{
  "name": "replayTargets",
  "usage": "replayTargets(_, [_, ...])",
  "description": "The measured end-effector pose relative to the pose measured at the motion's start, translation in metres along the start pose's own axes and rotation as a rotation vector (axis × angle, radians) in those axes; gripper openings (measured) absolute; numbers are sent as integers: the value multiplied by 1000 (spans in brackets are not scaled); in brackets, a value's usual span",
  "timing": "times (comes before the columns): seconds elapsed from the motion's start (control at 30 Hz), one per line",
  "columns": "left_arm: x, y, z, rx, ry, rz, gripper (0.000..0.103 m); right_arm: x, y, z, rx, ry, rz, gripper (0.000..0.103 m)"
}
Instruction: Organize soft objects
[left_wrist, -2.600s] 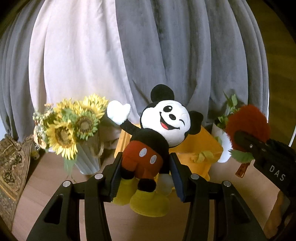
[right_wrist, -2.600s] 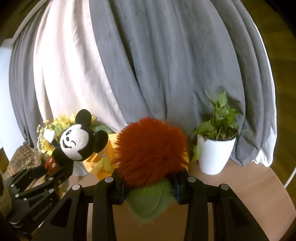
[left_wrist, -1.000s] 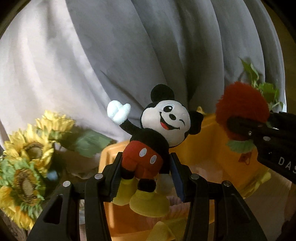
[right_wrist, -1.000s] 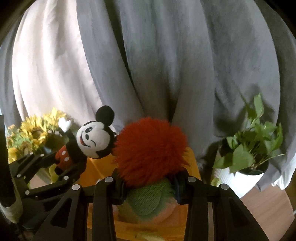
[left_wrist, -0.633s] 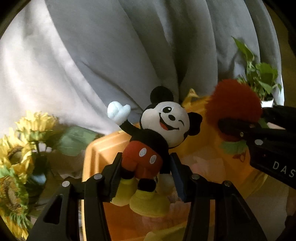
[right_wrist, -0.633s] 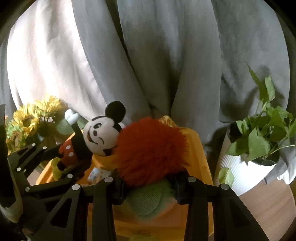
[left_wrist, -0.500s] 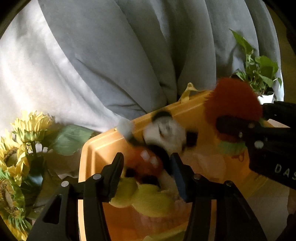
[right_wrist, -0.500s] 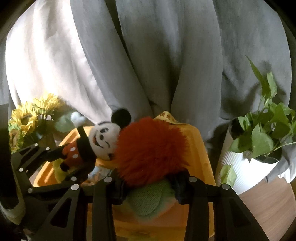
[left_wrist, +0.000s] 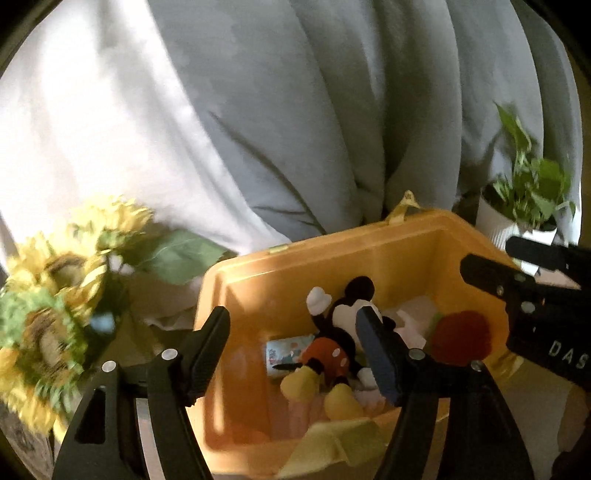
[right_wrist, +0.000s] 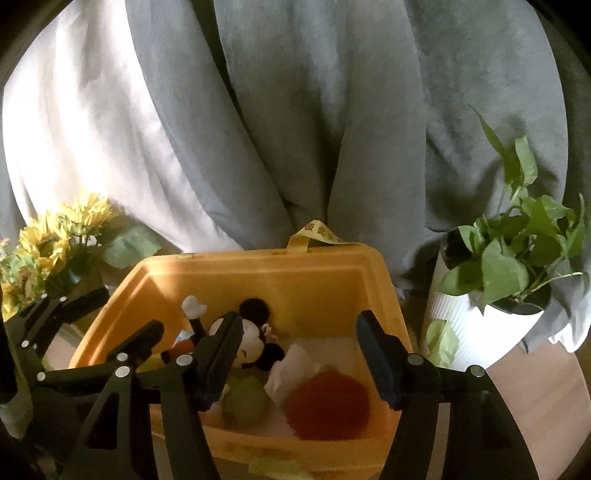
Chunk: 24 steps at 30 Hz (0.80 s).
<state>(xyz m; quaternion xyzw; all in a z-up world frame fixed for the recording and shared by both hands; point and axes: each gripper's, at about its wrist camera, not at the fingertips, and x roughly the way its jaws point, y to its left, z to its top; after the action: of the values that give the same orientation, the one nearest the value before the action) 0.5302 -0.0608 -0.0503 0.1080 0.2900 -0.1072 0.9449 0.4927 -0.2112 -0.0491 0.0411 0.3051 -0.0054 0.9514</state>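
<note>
An orange bin (left_wrist: 325, 254) (right_wrist: 258, 266) stands below both grippers. The Mickey Mouse plush (left_wrist: 332, 343) (right_wrist: 251, 339) lies inside it on its left side. The red fuzzy plush with a green part (right_wrist: 328, 406) (left_wrist: 461, 338) lies inside on the right. My left gripper (left_wrist: 295, 354) is open and empty above the bin, and it also shows in the right wrist view (right_wrist: 110, 314). My right gripper (right_wrist: 299, 362) is open and empty above the red plush; it shows in the left wrist view (left_wrist: 517, 258).
Sunflowers in a vase (left_wrist: 55, 295) (right_wrist: 48, 240) stand left of the bin. A potted green plant in a white pot (right_wrist: 491, 306) (left_wrist: 517, 214) stands to its right. Grey and white curtains (right_wrist: 295, 129) hang close behind. White and pink soft items (right_wrist: 295, 365) also lie in the bin.
Both grippers have opened over the bin. The Mickey plush and the red fuzzy plush have dropped from the jaws into the bin.
</note>
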Motion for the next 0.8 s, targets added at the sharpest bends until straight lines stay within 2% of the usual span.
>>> replayTargets(0.27, [-53, 9, -3, -112, -41, 40, 73, -38, 3, -4, -5, -34, 15, 65])
replayTargets(0.5, [-107, 10, -13, -169, -75, 93, 83, -83, 10, -9, -17, -78, 32, 66])
replayTargets(0.57, [-122, 11, -17, -185, -88, 108, 85, -95, 12, -12, -23, -89, 29, 75])
replayTargets(0.8, [-178, 14, -34, -194, -150, 154, 100, -144, 25, -24, -45, -134, 18, 81])
